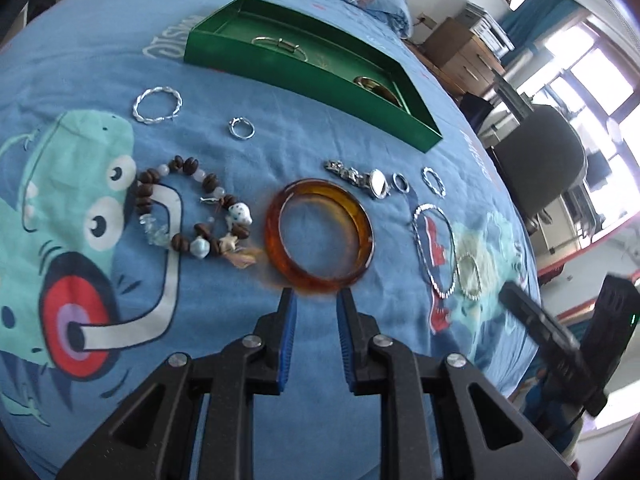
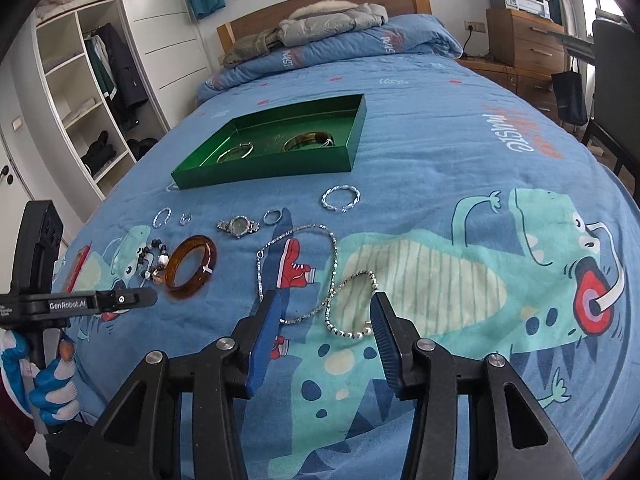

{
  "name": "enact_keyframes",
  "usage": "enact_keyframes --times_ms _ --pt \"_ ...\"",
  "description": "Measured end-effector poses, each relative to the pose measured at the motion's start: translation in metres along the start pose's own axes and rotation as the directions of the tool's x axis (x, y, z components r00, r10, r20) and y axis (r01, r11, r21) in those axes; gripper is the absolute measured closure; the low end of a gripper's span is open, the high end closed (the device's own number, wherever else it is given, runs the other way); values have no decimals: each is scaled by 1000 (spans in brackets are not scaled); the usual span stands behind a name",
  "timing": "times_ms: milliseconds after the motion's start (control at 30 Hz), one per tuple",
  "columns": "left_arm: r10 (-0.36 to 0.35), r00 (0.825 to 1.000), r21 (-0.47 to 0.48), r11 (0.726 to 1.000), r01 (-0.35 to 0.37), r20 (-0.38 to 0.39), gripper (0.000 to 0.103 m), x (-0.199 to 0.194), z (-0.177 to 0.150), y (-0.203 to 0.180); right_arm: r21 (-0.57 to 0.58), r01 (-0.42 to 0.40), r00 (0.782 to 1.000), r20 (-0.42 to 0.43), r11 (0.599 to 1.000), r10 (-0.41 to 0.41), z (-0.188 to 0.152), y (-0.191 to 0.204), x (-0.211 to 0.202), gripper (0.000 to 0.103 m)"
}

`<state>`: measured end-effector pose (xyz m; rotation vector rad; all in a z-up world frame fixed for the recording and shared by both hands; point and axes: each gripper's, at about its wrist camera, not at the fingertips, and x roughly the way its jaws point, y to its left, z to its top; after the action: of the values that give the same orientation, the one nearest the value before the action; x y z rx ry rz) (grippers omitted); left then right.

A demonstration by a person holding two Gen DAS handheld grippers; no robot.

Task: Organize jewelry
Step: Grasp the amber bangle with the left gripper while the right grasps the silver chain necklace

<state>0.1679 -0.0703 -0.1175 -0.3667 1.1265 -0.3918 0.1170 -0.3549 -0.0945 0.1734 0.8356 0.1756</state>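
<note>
Downward-tilted, the left gripper is hovering just short of the amber bangle on the bedspread, jaws apart; the right gripper is angling over the beaded bracelet, jaws apart, empty.

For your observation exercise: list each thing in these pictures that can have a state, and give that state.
Green box: open, two bangles inside.
Amber bangle: flat on the bed, outside the box.
Watch: lying flat, not boxed.
Left gripper: open, just short of the amber bangle.
Right gripper: open, over the beaded silver bracelet.
</note>
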Motion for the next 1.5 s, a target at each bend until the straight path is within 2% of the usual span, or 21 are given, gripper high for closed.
enact_keyframes --times_ms 100,200,333,400,567,633,767,867,900,1000,1067,1133,1167,1200,1233,1300,1433,1500 --pt "-5 1000 -59 998 4 -7 72 8 7 2 10 6 1000 -19 1000 -5 -3 -3 9 54" --pt "4 1000 -128 992 -5 -12 70 15 11 9 36 12 1000 -29 999 -11 -4 -11 16 47" --pt "-8 999 -238 971 0 -33 69 20 15 19 50 7 999 -40 999 -5 -5 -18 22 45" --pt "13 998 -277 960 -28 -55 69 24 18 19 52 1 999 -41 999 1 -4 -19 25 45" --pt "115 986 -416 896 -155 -120 70 32 23 13 34 -10 998 -59 999 12 0 -16 34 45" --pt "165 977 -418 884 -208 -137 72 38 24 7 32 -9 997 -72 999 11 0 -16 40 45" --pt "261 952 -369 879 -302 -158 74 48 26 -10 31 7 995 -104 999 -3 2 -14 54 45" --pt "299 941 -333 881 -337 -160 74 53 26 -17 14 24 993 -117 1000 -23 4 -9 65 38" --pt "304 939 -326 882 -341 -158 74 54 26 -20 -10 29 992 -123 1000 -30 6 -4 69 31" --pt "324 934 -295 887 -354 -149 79 56 26 -26 -105 85 987 -130 991 -98 5 9 81 31" --pt "333 932 -281 889 -361 -143 85 58 26 -29 -142 101 985 -128 985 -120 3 11 82 39" --pt "343 930 -264 892 -367 -133 90 55 23 -29 -180 134 980 -121 975 -157 2 10 80 58" --pt "348 929 -247 896 -369 -125 94 54 23 -30 -189 143 979 -120 972 -167 1 9 79 64" --pt "354 928 -230 899 -372 -117 95 55 23 -34 -199 151 977 -120 968 -177 1 7 77 73" --pt "370 923 -202 901 -384 -106 95 55 22 -39 -203 155 976 -121 967 -181 1 5 74 83" --pt "416 908 -108 901 -420 -59 95 53 17 -54 -199 152 977 -119 968 -178 0 1 67 96" --pt "440 898 9 898 -440 0 96 49 6 -76 -173 140 984 -88 975 -157 -5 -4 47 98" --pt "472 880 82 876 -475 55 96 43 0 -90 -164 145 986 -63 976 -157 -8 -5 36 98"
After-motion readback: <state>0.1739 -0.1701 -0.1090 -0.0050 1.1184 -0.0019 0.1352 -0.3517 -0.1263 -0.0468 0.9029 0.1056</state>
